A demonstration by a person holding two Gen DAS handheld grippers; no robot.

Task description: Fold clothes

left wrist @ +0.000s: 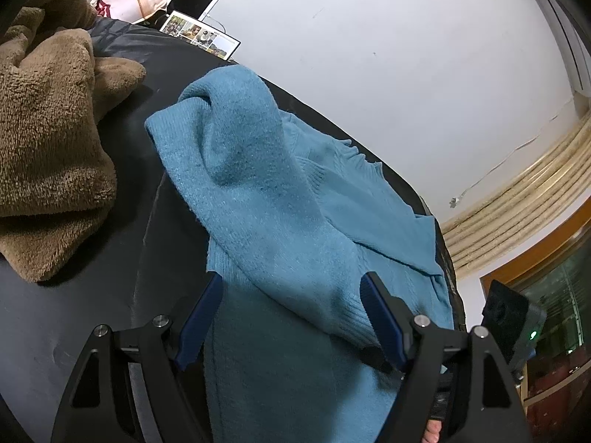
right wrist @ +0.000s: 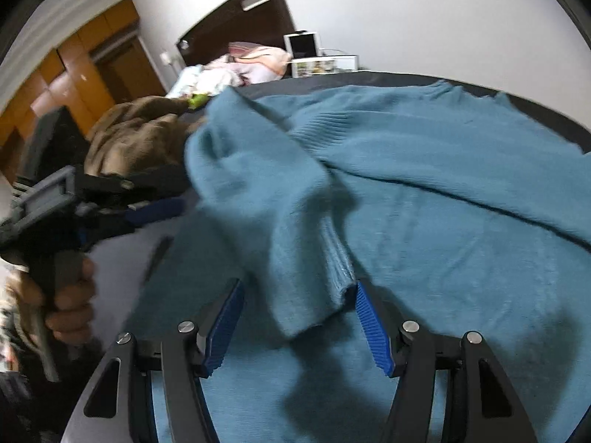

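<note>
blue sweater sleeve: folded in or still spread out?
Folded in. The sleeve lies across the blue sweater body, cuff between the open right gripper fingers.

teal-blue knit sweater [left wrist: 280, 199] [right wrist: 424, 192] lies spread on a dark surface, fuzzy texture, ribbed bands at cuff and collar. one sleeve [left wrist: 258, 170] [right wrist: 266, 199] is folded across the body, bunched and humped at its upper end; its ribbed cuff [left wrist: 354, 317] [right wrist: 332, 277] rests on the body at the near end. collar edge [left wrist: 351, 151] [right wrist: 472, 92] sits at the far side, slightly ragged looking. body is mostly flat, a few long creases. right wrist view is motion-blurred.
</note>
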